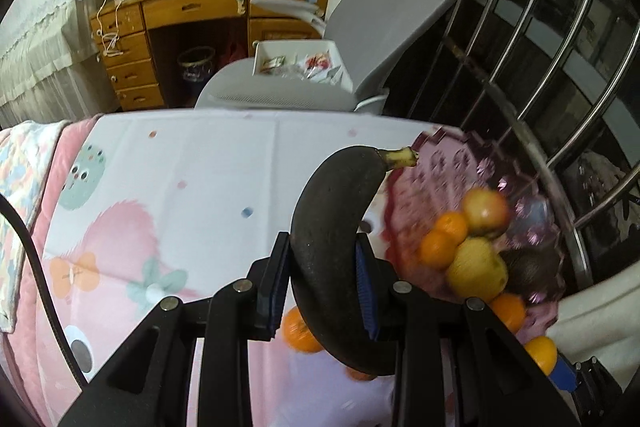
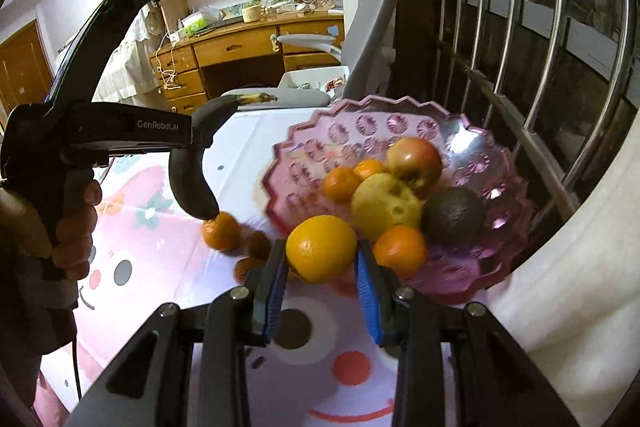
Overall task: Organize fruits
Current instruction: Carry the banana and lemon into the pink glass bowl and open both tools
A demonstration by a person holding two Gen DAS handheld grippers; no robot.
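Left wrist view: left hand-held gripper [image 1: 322,279] clamps a blackened banana [image 1: 334,223]. Right hand-held gripper [image 2: 322,263] grips an orange [image 2: 321,247] beside the pink bowl [image 2: 500,227] of fruit.

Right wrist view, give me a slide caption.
Right hand-held gripper holds an orange near the pink fruit bowl; left hand-held gripper holds a blackened banana.

Two close, downward wrist views, sharing the fruit bowl [image 2: 500,187].
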